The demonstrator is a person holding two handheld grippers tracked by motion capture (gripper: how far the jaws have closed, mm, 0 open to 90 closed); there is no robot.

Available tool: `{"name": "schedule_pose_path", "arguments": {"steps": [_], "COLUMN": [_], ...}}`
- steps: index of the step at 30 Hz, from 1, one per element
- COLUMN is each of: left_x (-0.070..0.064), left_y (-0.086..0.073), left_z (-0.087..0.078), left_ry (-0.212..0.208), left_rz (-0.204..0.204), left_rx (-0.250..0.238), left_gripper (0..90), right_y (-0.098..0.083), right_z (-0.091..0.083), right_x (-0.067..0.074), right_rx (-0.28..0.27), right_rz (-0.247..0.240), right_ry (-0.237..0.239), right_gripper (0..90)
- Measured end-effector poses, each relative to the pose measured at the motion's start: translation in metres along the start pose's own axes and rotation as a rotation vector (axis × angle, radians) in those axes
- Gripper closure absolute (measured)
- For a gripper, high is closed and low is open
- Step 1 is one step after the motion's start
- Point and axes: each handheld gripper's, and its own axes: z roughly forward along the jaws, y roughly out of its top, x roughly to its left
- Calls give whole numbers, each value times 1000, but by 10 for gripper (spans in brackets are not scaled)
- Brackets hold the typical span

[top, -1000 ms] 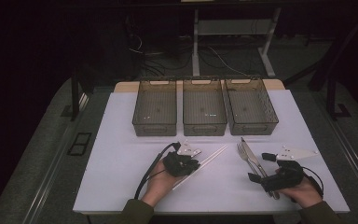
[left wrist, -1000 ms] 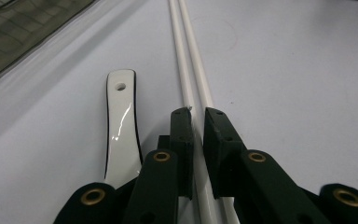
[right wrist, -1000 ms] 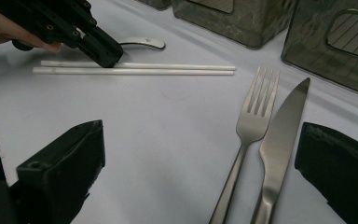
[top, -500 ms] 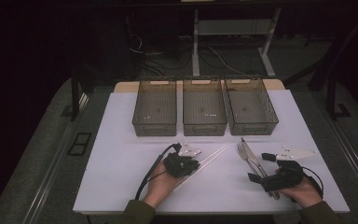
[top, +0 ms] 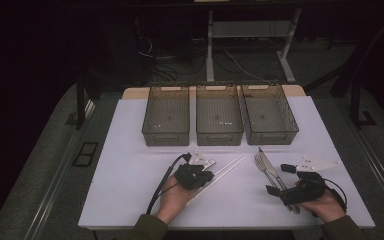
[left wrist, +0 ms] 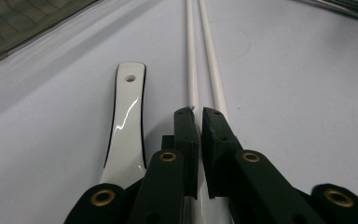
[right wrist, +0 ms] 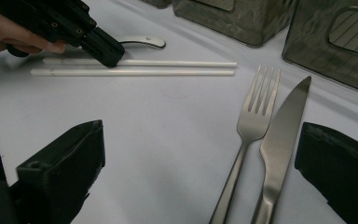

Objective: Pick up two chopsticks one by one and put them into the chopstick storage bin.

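Two white chopsticks (top: 227,169) lie side by side on the white table. My left gripper (top: 206,177) rests low over them, its jaws closed to a narrow slit on one chopstick (left wrist: 192,88); the other chopstick (left wrist: 214,79) runs under the right jaw. A white spoon handle (left wrist: 128,126) lies just left of the jaws. The right gripper view shows the left gripper (right wrist: 107,53) tip down on the far chopstick. A steel fork (right wrist: 256,116) and knife (right wrist: 282,126) lie between the wide-open jaws of my right gripper (right wrist: 200,140), which stands at the table's front right (top: 280,179).
Three see-through grey bins (top: 166,137) (top: 219,137) (top: 270,136) stand in a row at the back of the table. The white tabletop (top: 125,170) has bare room at the left. A black cable (top: 160,185) trails from the left gripper.
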Motion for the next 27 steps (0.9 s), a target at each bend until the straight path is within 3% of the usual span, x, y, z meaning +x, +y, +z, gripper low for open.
{"name": "schedule_pose_path", "arguments": {"steps": [9, 27], "left_x": [0, 6], "left_y": [6, 20], "left_z": [-12, -59], "left_ry": [-18, -66], "left_rz": [-9, -40], "left_rx": [-66, -278], "left_gripper": [848, 848], "right_y": [0, 0], "right_z": [0, -1], "right_x": [0, -1], "right_rx": [-1, -4], "right_rz": [0, -2], "right_ry": [0, 2], "right_gripper": [17, 17]}}
